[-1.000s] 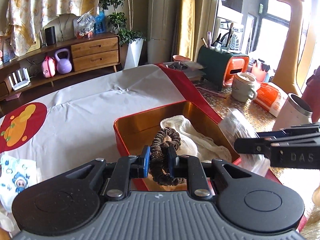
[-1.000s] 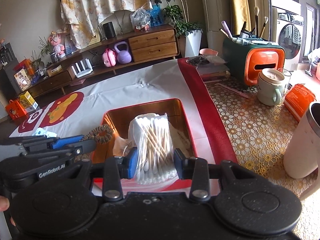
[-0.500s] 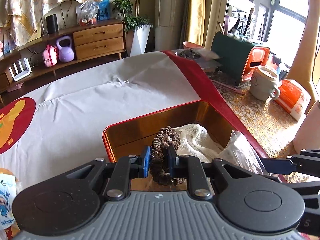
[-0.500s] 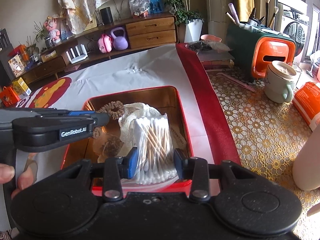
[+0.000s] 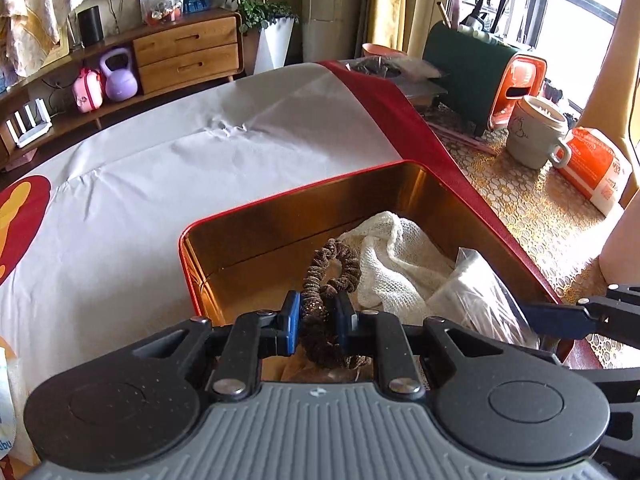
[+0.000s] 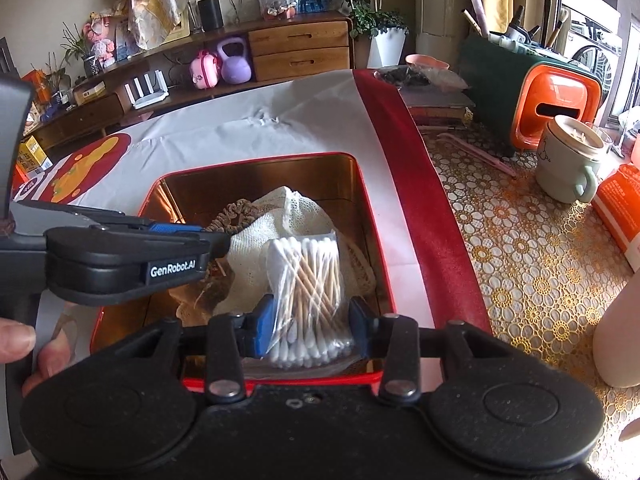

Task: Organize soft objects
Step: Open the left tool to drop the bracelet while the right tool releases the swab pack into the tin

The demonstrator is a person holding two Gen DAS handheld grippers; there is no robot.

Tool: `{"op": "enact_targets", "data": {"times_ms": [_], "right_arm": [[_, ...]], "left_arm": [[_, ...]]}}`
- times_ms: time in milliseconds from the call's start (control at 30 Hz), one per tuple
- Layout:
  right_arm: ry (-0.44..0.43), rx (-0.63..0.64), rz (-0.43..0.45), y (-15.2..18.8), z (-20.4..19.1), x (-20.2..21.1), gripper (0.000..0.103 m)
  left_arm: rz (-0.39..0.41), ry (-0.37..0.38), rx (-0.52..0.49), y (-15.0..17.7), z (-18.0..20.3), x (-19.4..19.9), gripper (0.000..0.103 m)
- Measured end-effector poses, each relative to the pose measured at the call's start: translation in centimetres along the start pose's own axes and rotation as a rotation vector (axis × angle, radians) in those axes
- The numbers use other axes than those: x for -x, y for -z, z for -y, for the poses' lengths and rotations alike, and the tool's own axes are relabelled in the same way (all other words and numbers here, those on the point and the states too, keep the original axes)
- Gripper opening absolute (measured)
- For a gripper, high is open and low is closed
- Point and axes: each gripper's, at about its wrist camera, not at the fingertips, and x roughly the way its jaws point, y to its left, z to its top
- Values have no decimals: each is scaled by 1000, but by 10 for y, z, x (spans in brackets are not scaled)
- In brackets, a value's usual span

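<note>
Inside the red tin's rim [image 6: 374,208], a scrunchie [image 5: 326,280] is pinched by the left tongs [image 5: 319,316], a cotton-swab bag [image 6: 310,280] by the right tongs [image 6: 311,326], a white cloth [image 5: 394,264] crowding between

White lettering reading "GenRobot.AI" stands on the black side of the left gripper [image 6: 218,236], which reaches in from the left of the right wrist view. At the far lower left edge of the left wrist view, blue letters that look like "bu" show on a white packet [image 5: 5,436]; the rest of the word is cut off. Print on the orange package [image 5: 596,168] at the right of that view is too small to read, and so is the text on the yellow box [image 6: 34,154] at the far left of the right wrist view.
</note>
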Motion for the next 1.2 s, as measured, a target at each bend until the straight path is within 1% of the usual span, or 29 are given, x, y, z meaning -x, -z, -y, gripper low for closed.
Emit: {"op": "enact_targets", "data": {"times_ms": [167, 267, 300, 367, 400, 433, 500, 600, 833, 967, 1100, 1200], "right_arm": [[2, -16, -2, 2, 3, 0, 42], [-3, -24, -2, 2, 4, 0, 44], [-5, -28, -1, 2, 5, 1, 44], [-4, -27, 4, 3, 4, 3, 48], [-1, -23, 6, 3, 3, 4, 49], [0, -22, 10, 3, 3, 5, 49], [-3, -23, 14, 3, 3, 8, 51], [-2, -21, 18, 4, 3, 12, 52], [-3, -22, 30, 6, -2, 29, 58], [-4, -22, 42, 7, -8, 42, 63], [-5, -11, 54, 8, -17, 57, 64], [-1, 4, 68, 9, -25, 70, 70]], "left_arm": [[-20, 3, -16, 3, 3, -4, 19], [-32, -10, -30, 3, 5, -6, 24], [-35, -11, -35, 3, 6, -6, 29], [-43, -13, -43, 4, 7, -6, 40], [-46, -19, -48, 4, 8, -5, 54], [-46, -25, -55, 4, 9, -5, 65], [-30, -37, -66, 4, 11, -1, 72], [15, -45, -69, 4, 11, 8, 72], [40, -33, -69, 4, 10, 28, 72], [54, -21, -65, 7, 7, 46, 72], [75, -5, -63, 10, 5, 67, 72], [90, 9, -57, 14, 1, 85, 72]]}}
